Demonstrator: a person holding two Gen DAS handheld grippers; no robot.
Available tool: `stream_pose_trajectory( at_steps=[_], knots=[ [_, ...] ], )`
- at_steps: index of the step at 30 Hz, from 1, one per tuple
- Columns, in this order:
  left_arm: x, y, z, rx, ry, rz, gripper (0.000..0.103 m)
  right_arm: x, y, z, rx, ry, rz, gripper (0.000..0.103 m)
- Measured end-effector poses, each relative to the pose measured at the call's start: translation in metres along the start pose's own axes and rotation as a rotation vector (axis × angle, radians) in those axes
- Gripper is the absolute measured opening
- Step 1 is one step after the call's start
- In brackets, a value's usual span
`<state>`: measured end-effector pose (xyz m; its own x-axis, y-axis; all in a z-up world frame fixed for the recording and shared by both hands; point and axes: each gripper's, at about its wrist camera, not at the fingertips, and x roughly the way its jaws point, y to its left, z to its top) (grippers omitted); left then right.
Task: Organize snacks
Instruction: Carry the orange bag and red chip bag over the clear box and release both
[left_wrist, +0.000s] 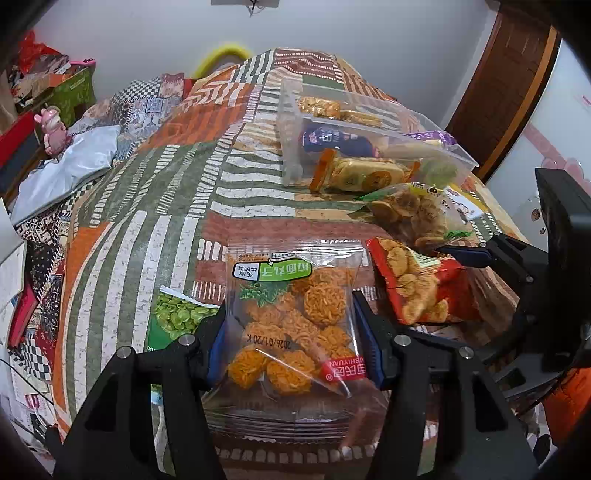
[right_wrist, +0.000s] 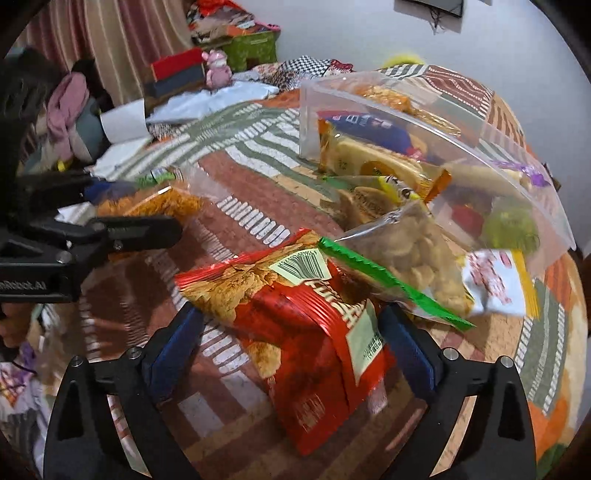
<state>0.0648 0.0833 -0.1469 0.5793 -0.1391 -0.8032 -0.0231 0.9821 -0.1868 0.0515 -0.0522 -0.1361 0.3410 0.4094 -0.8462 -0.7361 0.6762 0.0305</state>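
Already several packets sit in the clear bin (left_wrist: 295, 122) beyond both tongs; left tongs (left_wrist: 291, 328) clamp the noodle-ball packet (left_wrist: 295, 314), right tongs (right_wrist: 291, 343) gape wide around the red chip bag (right_wrist: 295, 332), unpacked.

Clear bin (left_wrist: 291, 147) at table's (left_wrist: 177, 177) far right, snack packs inside. Banana-chip bag (left_wrist: 413, 218) before bin; chip packet (left_wrist: 417, 284) nearer; noodle-ball pack (left_wrist: 291, 314) left of it; pea pack (left_wrist: 173, 317) leftmost.
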Motion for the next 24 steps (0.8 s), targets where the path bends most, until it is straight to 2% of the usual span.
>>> stream_pose_trajectory(
  at_steps=[2,7,10,18,24],
  knots=[
    [0.002,0.001,0.000,-0.003,0.001,0.000,0.058,0.002,-0.005,0.000,0.020,-0.001,-0.004,0.095],
    [0.005,0.003,-0.001,-0.009,0.000,-0.008,0.058,-0.003,-0.013,-0.001,0.065,-0.026,-0.009,0.075],
    [0.004,0.002,0.000,-0.010,-0.001,-0.007,0.058,-0.008,-0.009,-0.001,0.061,-0.053,-0.017,0.068],
    [-0.013,-0.004,0.011,-0.010,-0.049,-0.004,0.058,-0.032,-0.016,-0.005,0.109,-0.118,0.014,0.055],
    [-0.027,-0.015,0.022,-0.002,-0.093,-0.014,0.058,-0.057,-0.024,-0.008,0.142,-0.175,0.020,0.054]
  ],
)
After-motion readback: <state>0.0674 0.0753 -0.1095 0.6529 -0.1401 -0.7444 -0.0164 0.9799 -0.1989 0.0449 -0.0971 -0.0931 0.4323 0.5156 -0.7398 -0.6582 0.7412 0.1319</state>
